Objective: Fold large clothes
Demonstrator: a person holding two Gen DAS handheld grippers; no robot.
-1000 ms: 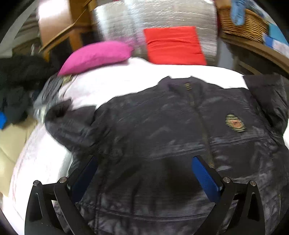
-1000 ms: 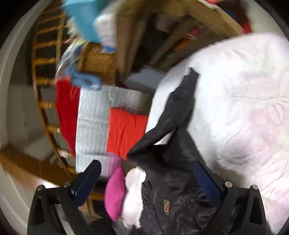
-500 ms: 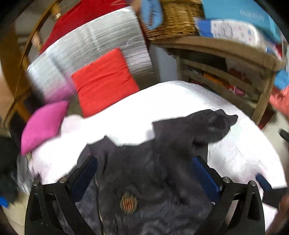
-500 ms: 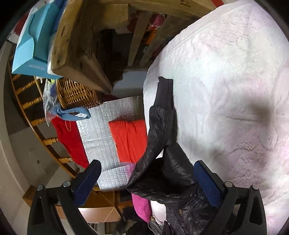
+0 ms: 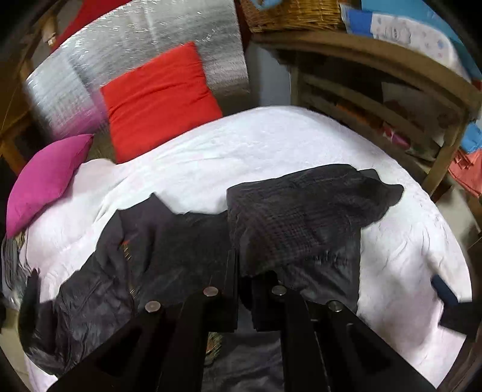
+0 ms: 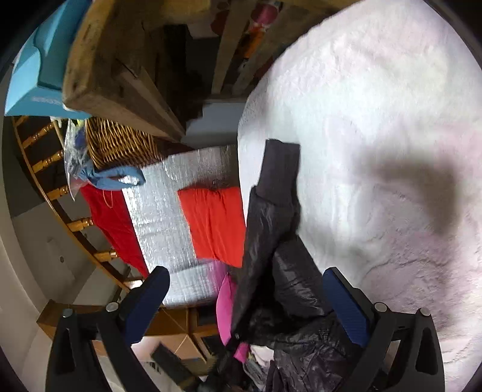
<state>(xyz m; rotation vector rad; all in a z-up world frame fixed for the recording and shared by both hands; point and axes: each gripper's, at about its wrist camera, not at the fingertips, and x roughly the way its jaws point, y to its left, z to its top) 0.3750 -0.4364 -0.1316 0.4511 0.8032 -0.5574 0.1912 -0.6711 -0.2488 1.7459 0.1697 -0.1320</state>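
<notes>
Spread widest was the white textured bedspread [image 5: 271, 144], filling the middle of the left wrist view and the right half of the right wrist view [image 6: 376, 120]. Lay across it the black quilted jacket [image 5: 180, 250], body towards the near edge, one sleeve [image 5: 316, 205] folded back over the shoulder and bunched; in the right wrist view seen as a dark sleeve [image 6: 280, 187] reaching away along the edge of the bedspread. Propped beyond the bedspread was a silver foil-faced panel [image 5: 150, 54], with a red square cushion [image 5: 156, 99] leaning on it and a smaller magenta pillow [image 5: 45, 178] lying at the bedspread's corner. Stood to the far right a wooden slatted shelf [image 5: 376, 90], topped by a woven wicker basket [image 5: 292, 15]. Closed tight was the left gripper [image 5: 244, 271], pinching a fold of the jacket near the sleeve's root. Spread wide apart were the blue-padded jaws of the right gripper [image 6: 247, 295], holding nothing, poised above the jacket's sleeve; also glimpsed at the right edge of the left wrist view [image 5: 446, 292].
</notes>
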